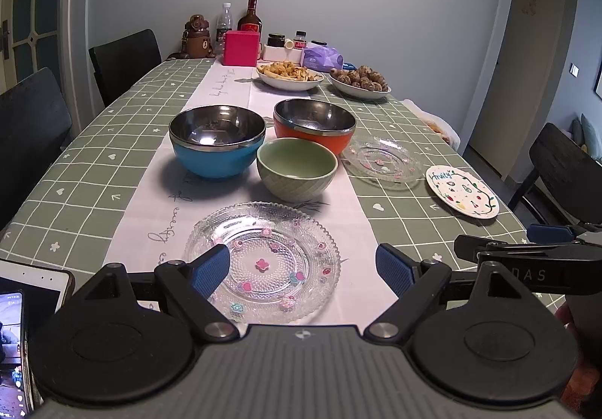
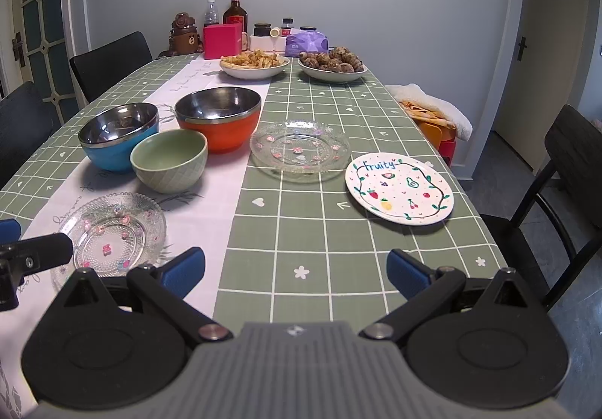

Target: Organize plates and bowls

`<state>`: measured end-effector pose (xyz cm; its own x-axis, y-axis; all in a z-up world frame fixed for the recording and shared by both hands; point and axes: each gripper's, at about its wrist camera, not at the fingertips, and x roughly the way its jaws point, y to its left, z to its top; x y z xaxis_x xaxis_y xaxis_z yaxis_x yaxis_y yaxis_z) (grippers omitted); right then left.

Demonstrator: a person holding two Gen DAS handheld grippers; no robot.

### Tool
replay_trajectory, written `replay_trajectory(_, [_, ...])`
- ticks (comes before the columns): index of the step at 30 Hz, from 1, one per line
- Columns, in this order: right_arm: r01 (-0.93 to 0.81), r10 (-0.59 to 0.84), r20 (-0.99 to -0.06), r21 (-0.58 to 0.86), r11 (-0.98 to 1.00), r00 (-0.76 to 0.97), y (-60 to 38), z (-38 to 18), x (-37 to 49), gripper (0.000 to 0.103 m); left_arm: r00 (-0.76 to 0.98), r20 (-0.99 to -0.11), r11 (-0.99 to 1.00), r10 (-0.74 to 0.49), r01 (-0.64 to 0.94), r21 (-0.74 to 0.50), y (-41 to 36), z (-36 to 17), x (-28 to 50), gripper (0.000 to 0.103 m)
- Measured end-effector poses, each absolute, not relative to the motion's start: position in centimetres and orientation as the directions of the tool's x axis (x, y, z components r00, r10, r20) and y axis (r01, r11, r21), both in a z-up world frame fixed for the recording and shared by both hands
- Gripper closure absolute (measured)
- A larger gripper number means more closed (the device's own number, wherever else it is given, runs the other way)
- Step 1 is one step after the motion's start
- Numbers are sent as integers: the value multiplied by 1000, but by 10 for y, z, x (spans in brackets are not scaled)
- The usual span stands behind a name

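A near glass plate [image 1: 263,261] [image 2: 113,234] lies on the white runner just ahead of my open, empty left gripper [image 1: 303,268]. Behind it stand a green ceramic bowl [image 1: 297,169] [image 2: 169,159], a blue steel bowl [image 1: 218,144] [image 2: 116,137] and an orange steel bowl [image 1: 314,123] [image 2: 218,118]. A second glass plate [image 1: 382,159] [image 2: 299,150] and a white "Fruity" plate [image 1: 462,195] [image 2: 399,193] lie to the right. My right gripper [image 2: 295,270] is open and empty above the green cloth; it also shows in the left wrist view [image 1: 526,249].
Two white dishes of food [image 1: 289,75] [image 2: 333,65] stand further back, with bottles, jars and a pink box [image 1: 240,46] at the far end. Dark chairs [image 2: 564,170] flank the table. A phone [image 1: 22,306] sits at my near left.
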<state>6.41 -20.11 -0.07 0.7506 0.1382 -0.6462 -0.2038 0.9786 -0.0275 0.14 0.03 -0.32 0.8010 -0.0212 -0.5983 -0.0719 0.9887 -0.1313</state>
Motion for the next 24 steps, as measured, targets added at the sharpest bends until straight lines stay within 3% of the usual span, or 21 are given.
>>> replay_trajectory(24, [-202,136,-644,-30,979,753,-201,1,63,3,798,-602,987,-24,-76,-140,3,-4,2,1])
